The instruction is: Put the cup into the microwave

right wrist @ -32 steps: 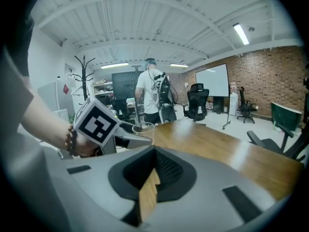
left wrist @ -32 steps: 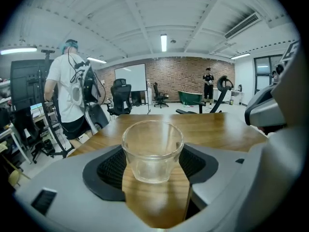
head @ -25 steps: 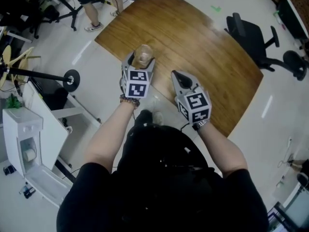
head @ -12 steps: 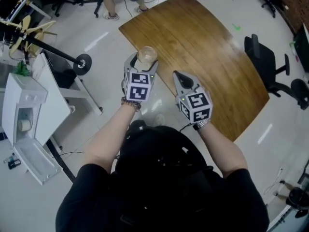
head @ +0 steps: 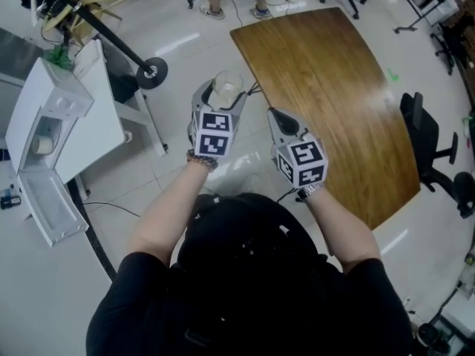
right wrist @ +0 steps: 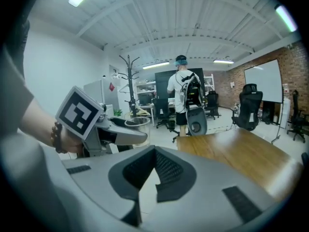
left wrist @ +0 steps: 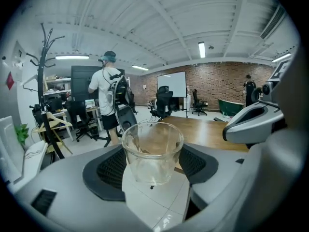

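A clear glass cup (head: 225, 88) (left wrist: 152, 151) stands upright between the black pads of my left gripper (head: 220, 96) (left wrist: 152, 166), which is shut on it above the tiled floor, just left of the table's corner. My right gripper (head: 277, 117) (right wrist: 155, 153) is beside it on the right, shut and empty. The right gripper view shows the left gripper (right wrist: 120, 135) with the cup (right wrist: 136, 124). A white appliance (head: 52, 102) with its door (head: 46, 206) hanging open stands at the far left of the head view.
A long wooden table (head: 334, 87) runs off to the right, with a black office chair (head: 438, 154) beyond it. A stand with a round wheeled base (head: 152, 71) lies near the white appliance. A person with a backpack (left wrist: 108, 93) stands ahead among desks and chairs.
Both grippers have swung left off the table and now hang over the floor, nearer the white appliance. The cup stays gripped in the left gripper; the right stays shut.
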{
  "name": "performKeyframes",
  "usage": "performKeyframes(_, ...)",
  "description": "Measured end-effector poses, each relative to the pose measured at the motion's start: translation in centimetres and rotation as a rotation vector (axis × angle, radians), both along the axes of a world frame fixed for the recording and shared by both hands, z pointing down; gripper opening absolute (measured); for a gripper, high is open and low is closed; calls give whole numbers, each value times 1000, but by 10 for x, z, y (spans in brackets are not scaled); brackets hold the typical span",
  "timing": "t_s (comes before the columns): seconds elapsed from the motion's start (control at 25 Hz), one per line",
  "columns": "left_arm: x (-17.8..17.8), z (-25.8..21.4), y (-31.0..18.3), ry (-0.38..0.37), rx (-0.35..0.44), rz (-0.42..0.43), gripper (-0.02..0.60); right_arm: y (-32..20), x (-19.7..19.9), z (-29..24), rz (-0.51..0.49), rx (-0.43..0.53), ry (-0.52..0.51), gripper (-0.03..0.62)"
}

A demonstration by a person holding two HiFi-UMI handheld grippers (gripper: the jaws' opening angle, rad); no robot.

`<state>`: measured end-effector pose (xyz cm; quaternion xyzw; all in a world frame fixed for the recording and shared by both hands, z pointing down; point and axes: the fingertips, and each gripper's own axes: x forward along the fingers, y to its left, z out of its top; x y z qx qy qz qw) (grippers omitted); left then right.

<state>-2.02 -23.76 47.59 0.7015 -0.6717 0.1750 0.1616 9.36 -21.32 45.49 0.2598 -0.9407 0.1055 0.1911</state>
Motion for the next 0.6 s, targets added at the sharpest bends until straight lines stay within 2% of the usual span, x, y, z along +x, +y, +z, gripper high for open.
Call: performKeyframes(0.6,-146,-11,113,13,28,-262,336,82,-149,-9,-264,16,3,2)
